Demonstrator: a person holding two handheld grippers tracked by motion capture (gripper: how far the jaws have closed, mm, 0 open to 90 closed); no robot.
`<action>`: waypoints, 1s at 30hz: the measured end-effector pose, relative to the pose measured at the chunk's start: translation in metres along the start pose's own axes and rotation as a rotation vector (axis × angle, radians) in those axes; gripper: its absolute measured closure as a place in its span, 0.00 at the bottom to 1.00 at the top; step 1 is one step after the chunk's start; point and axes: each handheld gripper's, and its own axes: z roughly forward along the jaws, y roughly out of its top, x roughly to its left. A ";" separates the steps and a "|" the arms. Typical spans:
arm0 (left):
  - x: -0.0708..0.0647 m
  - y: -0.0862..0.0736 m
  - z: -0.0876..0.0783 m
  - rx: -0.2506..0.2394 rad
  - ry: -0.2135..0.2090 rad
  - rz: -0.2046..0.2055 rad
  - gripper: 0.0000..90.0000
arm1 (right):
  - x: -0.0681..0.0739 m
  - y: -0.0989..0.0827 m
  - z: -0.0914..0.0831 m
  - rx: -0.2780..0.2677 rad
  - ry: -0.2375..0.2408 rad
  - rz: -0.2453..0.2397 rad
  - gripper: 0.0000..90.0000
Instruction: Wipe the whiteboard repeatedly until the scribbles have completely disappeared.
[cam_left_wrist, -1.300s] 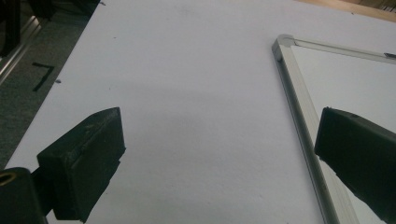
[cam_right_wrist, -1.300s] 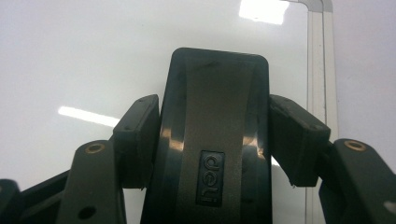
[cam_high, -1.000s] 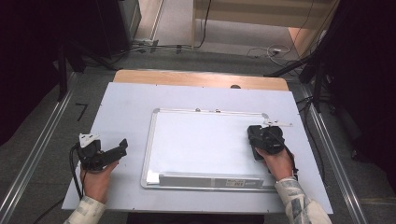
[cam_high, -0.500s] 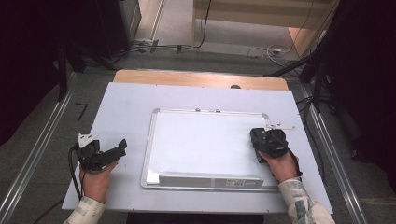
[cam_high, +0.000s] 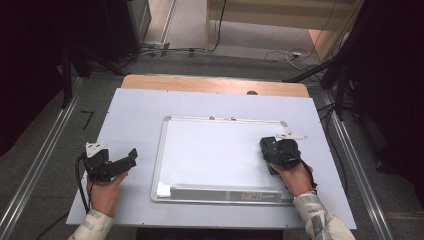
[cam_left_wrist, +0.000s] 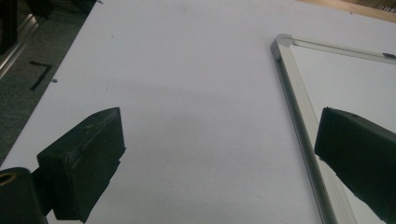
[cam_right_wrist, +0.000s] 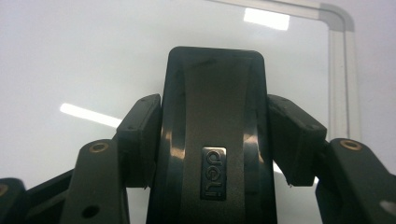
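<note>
A white whiteboard (cam_high: 215, 150) with a silver frame lies flat in the middle of the pale table (cam_high: 135, 107). My right gripper (cam_high: 267, 149) rests over the board's right part, shut on a black eraser (cam_right_wrist: 215, 116) marked "deli"; the jaws press on its two sides. The board's rounded corner (cam_right_wrist: 338, 21) lies just beyond it. My left gripper (cam_high: 131, 156) is held low over the table left of the board, open with nothing between its jaws. From the left gripper (cam_left_wrist: 219, 135), the board's left frame edge (cam_left_wrist: 299, 112) runs past the right-hand jaw.
The whiteboard's near edge carries a long tray (cam_high: 220, 192). A small white piece (cam_high: 292, 135) lies at the board's upper right corner. A wooden strip (cam_high: 215, 85) borders the table's far edge. Metal rails (cam_high: 40, 165) run along both sides, with cables on the floor behind.
My right gripper with the eraser has shifted slightly left on the board and turned a little. The left gripper has stayed where it was.
</note>
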 end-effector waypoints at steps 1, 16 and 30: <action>0.000 0.000 0.000 0.000 0.001 -0.001 0.02 | -0.002 0.001 0.001 -0.001 -0.007 0.005 0.42; -0.001 0.000 0.000 0.002 0.004 0.001 0.02 | 0.005 -0.003 -0.002 -0.003 -0.011 -0.033 0.42; -0.001 0.001 0.000 -0.001 0.001 0.000 0.02 | 0.010 -0.007 -0.006 -0.006 -0.012 -0.051 0.42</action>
